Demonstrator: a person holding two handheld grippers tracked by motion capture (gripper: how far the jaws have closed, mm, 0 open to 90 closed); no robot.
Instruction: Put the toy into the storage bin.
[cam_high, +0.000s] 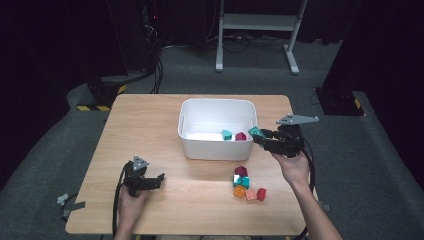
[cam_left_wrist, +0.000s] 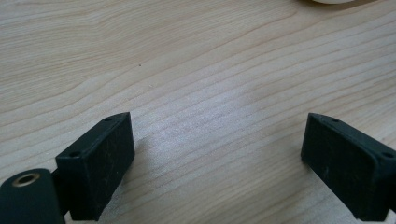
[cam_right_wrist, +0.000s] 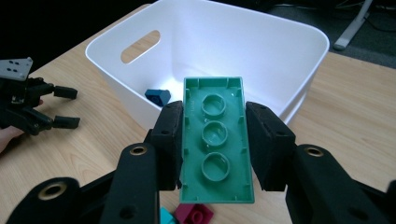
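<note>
1. Green brick (cam_right_wrist: 215, 140) sits clamped between my right gripper (cam_right_wrist: 215, 144) pads, hollow underside facing the camera, three round sockets in a row.
2. From the high view, my right gripper (cam_high: 261, 137) holds that brick (cam_high: 255, 132) just at the near right corner of the white bin (cam_high: 215, 145), above the table (cam_high: 150, 125).
3. Inside the bin: a teal brick (cam_high: 227, 135) and a dark red brick (cam_high: 241, 136) on the floor; the right gripper view shows a blue brick (cam_right_wrist: 157, 97) there too.
4. Loose pile of bricks (cam_high: 246, 186) lies on the table in front of the bin, near my right hand (cam_high: 294, 167).
5. My left gripper (cam_high: 150, 181) rests low over bare wood at the near left, jaws spread wide, nothing between the pads (cam_left_wrist: 100, 163).
</note>
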